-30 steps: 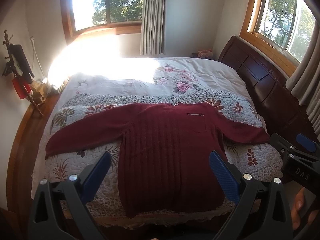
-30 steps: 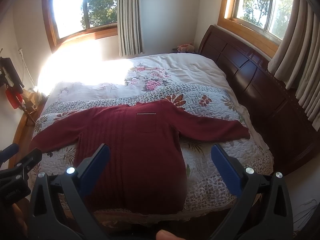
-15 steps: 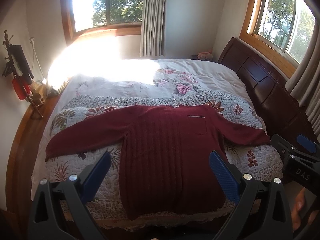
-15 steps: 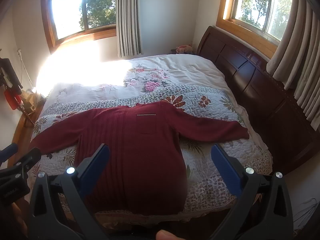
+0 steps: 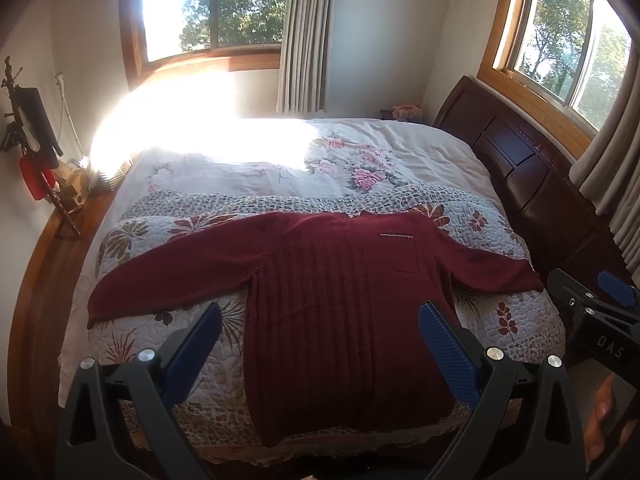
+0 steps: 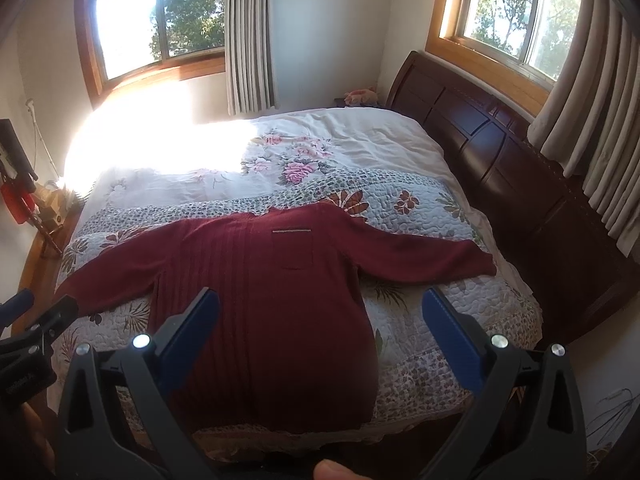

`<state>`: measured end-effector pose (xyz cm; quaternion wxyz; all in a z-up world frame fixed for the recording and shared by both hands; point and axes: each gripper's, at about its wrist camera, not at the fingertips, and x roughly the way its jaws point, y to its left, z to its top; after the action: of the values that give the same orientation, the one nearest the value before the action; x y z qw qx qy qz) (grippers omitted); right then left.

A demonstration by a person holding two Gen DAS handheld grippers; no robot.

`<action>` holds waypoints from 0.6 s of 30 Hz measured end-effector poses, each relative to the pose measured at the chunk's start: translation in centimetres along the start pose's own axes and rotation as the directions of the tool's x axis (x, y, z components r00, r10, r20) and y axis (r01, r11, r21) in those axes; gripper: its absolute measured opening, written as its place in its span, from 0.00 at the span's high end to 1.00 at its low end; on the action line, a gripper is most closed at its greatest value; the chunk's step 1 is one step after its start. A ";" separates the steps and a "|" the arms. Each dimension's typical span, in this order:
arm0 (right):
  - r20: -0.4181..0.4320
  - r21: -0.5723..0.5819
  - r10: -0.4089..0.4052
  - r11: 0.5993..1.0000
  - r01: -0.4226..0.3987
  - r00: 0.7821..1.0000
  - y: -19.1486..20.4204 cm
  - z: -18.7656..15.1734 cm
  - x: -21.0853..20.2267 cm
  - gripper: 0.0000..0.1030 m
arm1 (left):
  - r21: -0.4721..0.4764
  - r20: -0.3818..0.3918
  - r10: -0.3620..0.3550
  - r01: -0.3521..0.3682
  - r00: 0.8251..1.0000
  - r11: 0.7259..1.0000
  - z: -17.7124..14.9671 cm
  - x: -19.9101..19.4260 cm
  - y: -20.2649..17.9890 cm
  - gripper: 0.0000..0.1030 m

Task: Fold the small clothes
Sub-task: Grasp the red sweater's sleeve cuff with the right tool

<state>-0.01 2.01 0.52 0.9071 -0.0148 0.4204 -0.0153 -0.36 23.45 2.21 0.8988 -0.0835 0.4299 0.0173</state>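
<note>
1. Squarely across the near half of the bed (image 5: 400, 140): dark red sweater (image 5: 344, 312), front side up, both sleeves stretched out sideways, hem toward the near edge of the mattress.
2. Underneath it: quilted floral bedspread (image 5: 516, 320); farther back, white duvet with pink roses (image 5: 360, 172).
3. On the sweater's chest: small pocket (image 6: 292, 250) with a pale trim line along its top.
4. Left gripper (image 5: 320, 344): blue pads (image 5: 192, 348) spread wide apart, pinching nothing, held above the near edge of the bed, clear of the cloth.
5. Right gripper (image 6: 320, 332): likewise spread wide, nothing between its pads (image 6: 448, 332), hovering over the sweater's lower half without touching.
6. Beyond the far right side: dark wooden headboard (image 6: 500, 152) under a curtained window (image 6: 516, 12).
</note>
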 end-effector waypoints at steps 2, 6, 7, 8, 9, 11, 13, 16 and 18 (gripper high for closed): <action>0.007 0.020 0.023 1.000 -0.023 1.000 -0.4 -0.1 0.6 0.03 | 0.003 0.021 0.028 -0.028 0.999 1.000 -0.2 0.8 0.7 0.04; 0.017 0.056 0.044 0.997 -0.045 0.999 -2.5 -0.7 3.3 0.03 | -0.023 0.024 -0.005 0.006 1.000 1.000 -0.6 3.3 2.8 0.04; -0.024 0.071 0.038 0.997 -0.037 0.999 -3.3 -0.9 4.7 0.03 | -0.037 0.020 -0.052 0.053 0.998 0.998 -0.7 4.0 3.3 0.04; -0.065 0.108 0.039 0.994 -0.032 0.997 -4.4 -1.3 6.2 0.03 | -0.056 0.014 -0.107 0.108 0.994 0.993 -0.8 4.7 3.9 0.04; -0.101 0.158 0.052 0.987 -0.036 0.994 -5.7 -1.9 7.6 0.03 | -0.080 0.015 -0.150 0.151 0.989 0.985 -0.9 5.4 4.5 0.04; -0.159 0.253 0.086 0.967 -0.044 0.984 -8.7 -3.0 10.3 0.03 | -0.133 0.016 -0.225 0.226 0.974 0.965 -1.1 6.6 5.6 0.04; -0.182 0.359 0.108 0.933 -0.036 0.977 -12.4 -4.3 12.6 0.03 | -0.189 -0.024 -0.300 0.290 0.954 0.938 -1.1 8.4 6.3 0.04; -0.172 0.574 0.218 0.815 -0.082 0.961 -19.6 -6.6 16.0 0.03 | -0.240 -0.031 -0.331 0.314 0.943 0.919 -1.1 10.0 7.1 0.04; -0.107 0.744 0.338 0.651 -0.150 0.935 -24.7 -8.6 18.7 0.03 | -0.263 -0.010 -0.321 0.307 0.947 0.915 -1.0 10.3 7.2 0.04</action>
<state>5.15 -23.51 -18.33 0.7750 0.4037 0.4827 -0.0586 4.61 29.97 -7.37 0.8596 -0.2680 0.4288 -0.0738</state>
